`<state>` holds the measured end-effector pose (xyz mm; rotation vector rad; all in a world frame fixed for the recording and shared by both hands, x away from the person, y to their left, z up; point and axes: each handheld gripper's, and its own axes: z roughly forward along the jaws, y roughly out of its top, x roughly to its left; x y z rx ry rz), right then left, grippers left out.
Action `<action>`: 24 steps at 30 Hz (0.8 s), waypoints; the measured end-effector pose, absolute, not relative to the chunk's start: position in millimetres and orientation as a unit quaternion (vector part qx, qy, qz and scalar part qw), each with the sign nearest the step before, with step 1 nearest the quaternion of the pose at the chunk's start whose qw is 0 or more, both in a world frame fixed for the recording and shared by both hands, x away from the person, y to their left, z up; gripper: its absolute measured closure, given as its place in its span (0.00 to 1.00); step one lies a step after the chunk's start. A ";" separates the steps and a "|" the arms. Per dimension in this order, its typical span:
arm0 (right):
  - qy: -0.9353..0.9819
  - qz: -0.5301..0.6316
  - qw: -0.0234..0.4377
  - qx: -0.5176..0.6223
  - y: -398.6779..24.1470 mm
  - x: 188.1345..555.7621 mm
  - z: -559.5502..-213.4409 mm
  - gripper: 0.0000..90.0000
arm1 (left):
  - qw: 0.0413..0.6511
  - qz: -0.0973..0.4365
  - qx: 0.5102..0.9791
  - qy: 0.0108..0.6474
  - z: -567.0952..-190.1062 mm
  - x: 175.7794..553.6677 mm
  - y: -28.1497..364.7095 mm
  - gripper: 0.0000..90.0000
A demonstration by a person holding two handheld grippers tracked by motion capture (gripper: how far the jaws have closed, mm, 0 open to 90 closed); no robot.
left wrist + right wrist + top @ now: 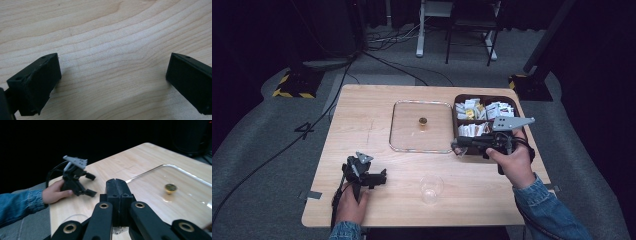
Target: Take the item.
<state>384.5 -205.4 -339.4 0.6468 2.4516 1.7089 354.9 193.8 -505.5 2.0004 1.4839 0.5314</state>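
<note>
Clear cup: nearest the camera, upright on the table near its front edge, between the two hands; empty as far as can be seen.
Cup handling: judged light, thin-walled and easily crushed or tipped; take hold across the rim or upper wall with mild pressure.
Right gripper: jaws together, closed on nothing visible; held over the near right corner of the lid, beside the box.
Left gripper: jaws apart, empty, low over bare wood, left of the cup.
Glass lid: flat on the table, small brass knob at centre; judged heavy, slippery, breakable; lift by the knob.
Compartment box: dark, just right of the lid, filled with small packets.
</note>
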 end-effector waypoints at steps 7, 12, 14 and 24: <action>0.808 0.556 0.017 0.195 -185.4 372.9 -349.9 1.00 | 0.292 0.200 0.749 0.560 -505.4 355.6 193.4 0.00; 0.811 0.556 0.007 0.184 -176.1 364.8 -355.8 1.00 | 0.292 0.200 0.749 0.560 -505.3 355.8 193.4 0.00; 0.813 0.555 0.003 0.177 -171.7 360.6 -357.9 1.00 | 0.292 0.200 0.749 0.560 -505.3 355.8 193.5 0.00; 0.811 0.560 -0.002 0.168 -156.9 343.0 -382.7 1.00 | 0.291 0.200 0.750 0.560 -505.3 355.8 193.5 0.00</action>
